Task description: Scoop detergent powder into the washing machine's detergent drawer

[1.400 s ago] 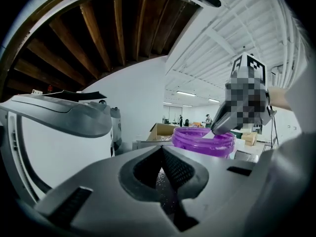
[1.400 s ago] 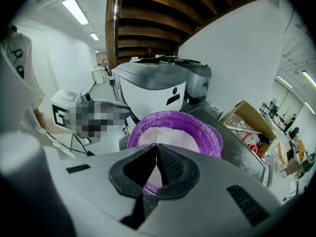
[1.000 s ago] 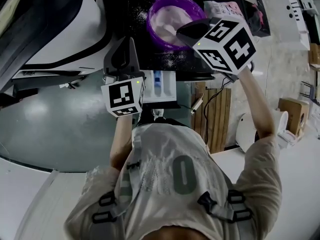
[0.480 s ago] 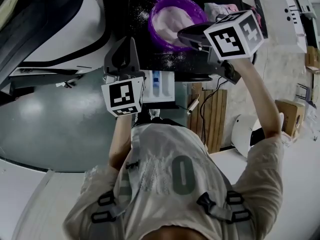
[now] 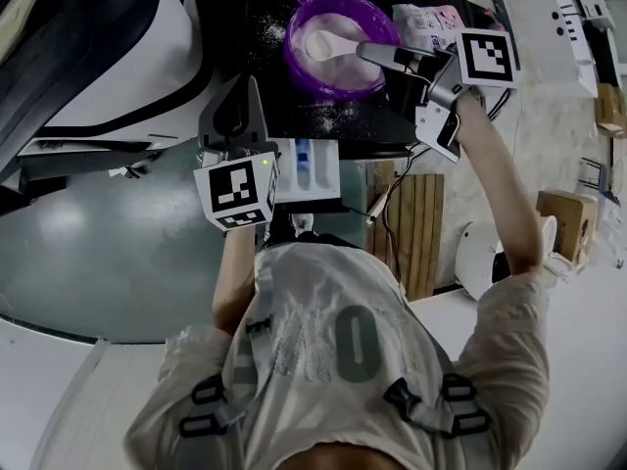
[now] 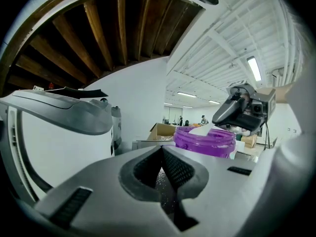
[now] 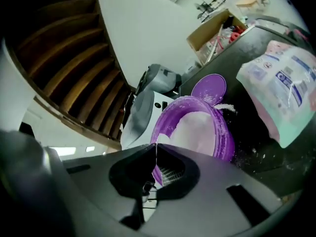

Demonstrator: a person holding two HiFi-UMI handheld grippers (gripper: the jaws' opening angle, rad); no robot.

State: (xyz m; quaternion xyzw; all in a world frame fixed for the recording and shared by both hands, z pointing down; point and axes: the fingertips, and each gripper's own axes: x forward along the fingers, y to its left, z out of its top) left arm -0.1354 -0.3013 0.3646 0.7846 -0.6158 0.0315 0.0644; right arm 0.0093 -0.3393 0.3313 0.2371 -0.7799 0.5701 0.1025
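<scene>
shirt (image 5: 358, 344): large "0", perhaps the letter O | pouch (image 7: 284, 90): print too small to read

The head view looks steeply down from above the person (image 5: 333, 360), with the tub (image 5: 338, 42) far off at the top of frame. The left gripper view sits low beside the tub, facing its wall level and near. The right gripper view looks down into the tub from close above. All three share the tub.
</scene>
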